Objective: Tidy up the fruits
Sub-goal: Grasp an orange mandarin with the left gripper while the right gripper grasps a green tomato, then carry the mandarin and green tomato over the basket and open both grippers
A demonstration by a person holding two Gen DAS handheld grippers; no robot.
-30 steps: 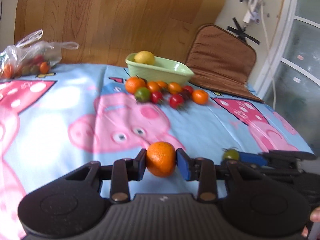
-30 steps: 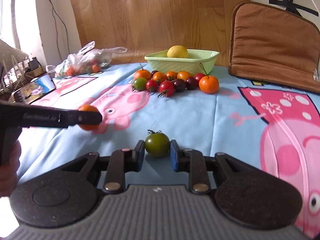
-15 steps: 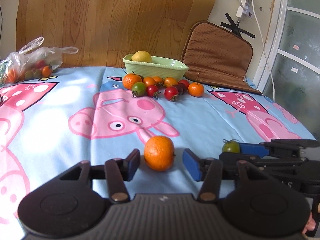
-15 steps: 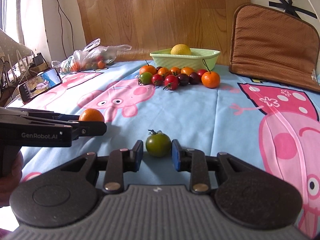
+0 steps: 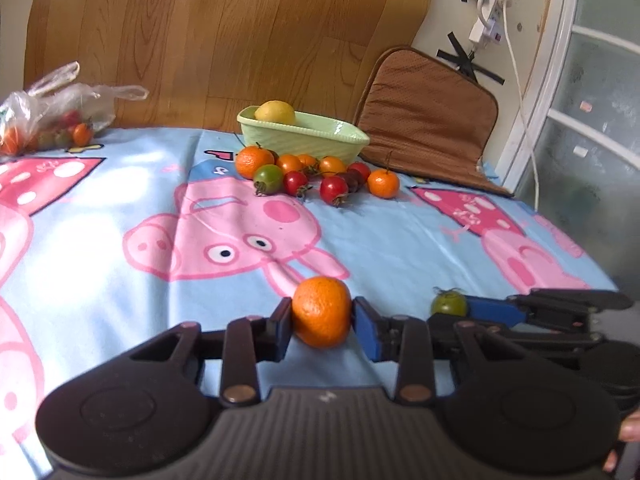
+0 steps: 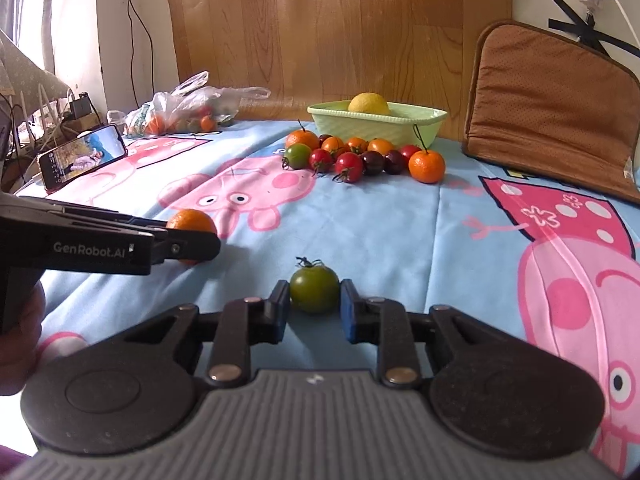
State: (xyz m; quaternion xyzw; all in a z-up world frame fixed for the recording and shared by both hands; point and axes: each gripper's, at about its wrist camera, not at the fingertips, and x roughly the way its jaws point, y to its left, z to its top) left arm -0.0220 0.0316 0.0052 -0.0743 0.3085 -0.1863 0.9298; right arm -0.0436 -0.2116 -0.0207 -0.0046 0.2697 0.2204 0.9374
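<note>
Two handheld grippers work low over a table covered with a blue cartoon-pig cloth (image 5: 380, 248).

The left gripper (image 5: 322, 322) has closed again on an orange (image 5: 322, 312). Half a second ago its fingers stood apart with the orange sitting loose between them; now both pads press the fruit's sides. From the right wrist view the orange (image 6: 191, 222) appears to be down on or just above the cloth; which, I cannot tell.

The right gripper (image 6: 315, 306) has changed little. Its fingers bracket a green tomato (image 6: 314, 289) resting on the cloth. The pads sit just beside the tomato's sides, possibly touching; whether they truly grip it cannot be told.

At the far end of the table a pale green dish (image 5: 316, 138) holds a lemon (image 5: 275, 112). A cluster of oranges and tomatoes (image 5: 316, 174) lies just in front of the dish. A plastic bag (image 5: 48, 120) of more fruit sits far left, and a phone (image 6: 82, 157) leans at the table's left edge.

The re-closing likely means the orange is being regrasped for a firmer hold before being carried. Both fruits remain well apart from the dish, so sorting appears to be at an early stage.
</note>
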